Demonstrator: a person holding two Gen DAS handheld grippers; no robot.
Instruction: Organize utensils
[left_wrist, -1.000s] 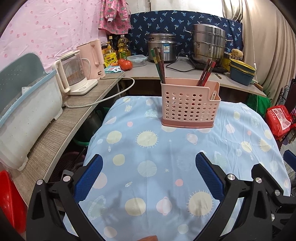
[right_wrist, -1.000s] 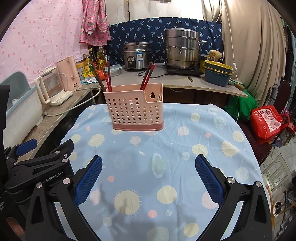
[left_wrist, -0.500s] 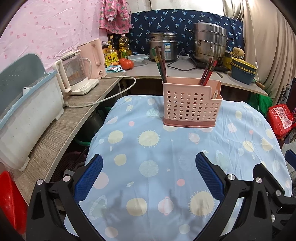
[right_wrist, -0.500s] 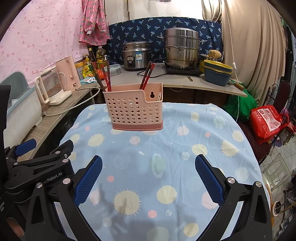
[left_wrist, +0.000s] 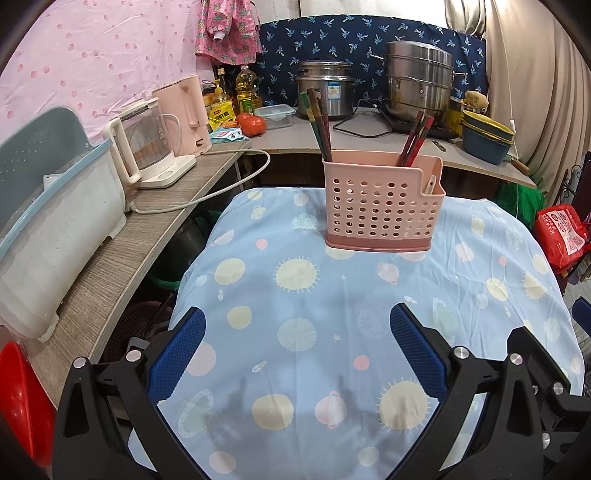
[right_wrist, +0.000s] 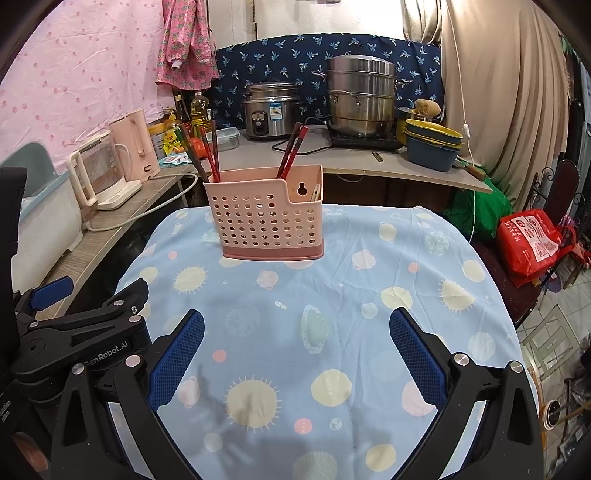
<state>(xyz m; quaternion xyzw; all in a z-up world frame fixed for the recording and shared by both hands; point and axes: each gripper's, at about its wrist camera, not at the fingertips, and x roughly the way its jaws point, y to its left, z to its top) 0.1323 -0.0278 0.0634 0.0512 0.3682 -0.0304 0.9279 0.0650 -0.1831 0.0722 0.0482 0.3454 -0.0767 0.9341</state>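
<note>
Even indoor light, sharp focus, fisheye bending at edges.

Round bench (left_wrist: 369, 332) under a pale blue cloth (right_wrist: 369, 295), one caddy on it.

The cloth, printed with cream suns and planets, covers the whole top and drapes over the edges. A pink perforated utensil caddy (left_wrist: 382, 210) stands upright near the far edge; chopsticks (left_wrist: 319, 122) lean in its left compartment, more chopsticks (left_wrist: 415, 138) further right. The near half of the cloth lies bare.

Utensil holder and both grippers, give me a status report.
Left gripper open, empty. Right gripper open, empty. Pink utensil holder upright on tablecloth, chopsticks inside. Nothing in the way.
</note>
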